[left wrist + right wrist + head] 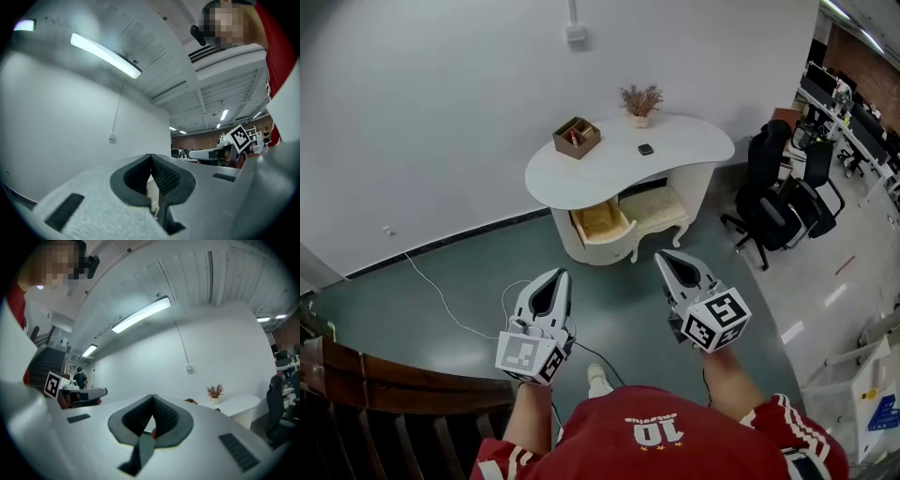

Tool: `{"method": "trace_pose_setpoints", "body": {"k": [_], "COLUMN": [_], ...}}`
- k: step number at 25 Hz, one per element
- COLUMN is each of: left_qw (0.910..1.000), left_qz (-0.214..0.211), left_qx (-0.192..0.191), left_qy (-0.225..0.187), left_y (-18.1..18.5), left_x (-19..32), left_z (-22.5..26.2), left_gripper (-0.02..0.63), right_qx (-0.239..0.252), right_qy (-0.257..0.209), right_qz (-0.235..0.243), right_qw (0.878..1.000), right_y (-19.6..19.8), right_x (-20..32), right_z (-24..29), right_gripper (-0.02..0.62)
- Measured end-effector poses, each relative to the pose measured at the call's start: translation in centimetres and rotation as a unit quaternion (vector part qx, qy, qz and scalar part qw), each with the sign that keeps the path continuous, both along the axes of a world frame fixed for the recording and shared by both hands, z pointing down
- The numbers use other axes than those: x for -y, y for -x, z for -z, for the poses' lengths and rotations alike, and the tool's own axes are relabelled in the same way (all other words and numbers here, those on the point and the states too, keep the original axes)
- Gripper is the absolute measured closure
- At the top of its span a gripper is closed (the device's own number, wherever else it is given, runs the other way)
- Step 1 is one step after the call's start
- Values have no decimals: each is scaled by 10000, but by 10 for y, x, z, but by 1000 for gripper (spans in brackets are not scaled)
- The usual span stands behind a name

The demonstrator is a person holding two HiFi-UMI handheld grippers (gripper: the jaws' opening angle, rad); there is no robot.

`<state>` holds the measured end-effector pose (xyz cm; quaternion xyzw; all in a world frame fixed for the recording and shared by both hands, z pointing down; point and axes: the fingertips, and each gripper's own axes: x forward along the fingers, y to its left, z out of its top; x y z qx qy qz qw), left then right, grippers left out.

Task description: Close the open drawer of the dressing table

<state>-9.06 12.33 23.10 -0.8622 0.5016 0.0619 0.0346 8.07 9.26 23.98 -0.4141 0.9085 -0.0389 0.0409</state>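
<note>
Left claw (553, 276) and right claw (667, 255), side by side above the floor. Both are closed, tips pressed together, with nothing between the jaws. The dressing table (609, 171) stands well ahead of both claws, apart from them. Its open drawer (602, 222) projects from the front toward the claws, ahead and between their two lines. A cushioned stool (654, 208) sits just beside the drawer, ahead of the right claw. A wooden box (577, 137) and a potted plant (640, 101) rest on the table, beyond the drawer.
</note>
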Motion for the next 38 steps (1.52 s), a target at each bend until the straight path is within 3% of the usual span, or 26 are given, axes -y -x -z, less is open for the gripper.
{"method": "trace_pose_setpoints", "body": {"k": [6, 12, 17, 18, 19, 24, 33, 38], "left_qw": [9995, 9989, 9985, 9986, 9986, 9979, 9955, 9936], "left_qz": [-305, -336, -415, -423, -437, -615, -912, -1012], "left_qx": [-56, -337, -348, -329, -305, -200, 54, 175], "left_qy": [-10, 22, 24, 18, 14, -23, 257, 462], "left_y": [58, 95, 100, 100, 99, 89, 86, 77], "left_x": [56, 94, 109, 111, 112, 115, 126, 152], "left_z": [7, -1, -5, -6, -6, -3, -31, -46], "left_gripper": [604, 604, 604, 604, 604, 604, 604, 604], "right_qx": [94, -66, -158, -182, -194, -346, -365, -530], "right_qy": [-110, -190, -263, -239, -215, -132, 445, 731], "right_qz": [-397, -502, -268, -162, -77, -177, -685, -740], "right_qw": [9991, 9985, 9992, 9994, 9996, 9992, 9960, 9932], "right_y": [56, 78, 93, 97, 101, 102, 85, 85], "right_x": [54, 83, 94, 96, 98, 111, 133, 158], "right_z": [16, 19, 16, 14, 11, -5, -72, -112], "right_gripper": [591, 591, 585, 487, 436, 344, 353, 357]}}
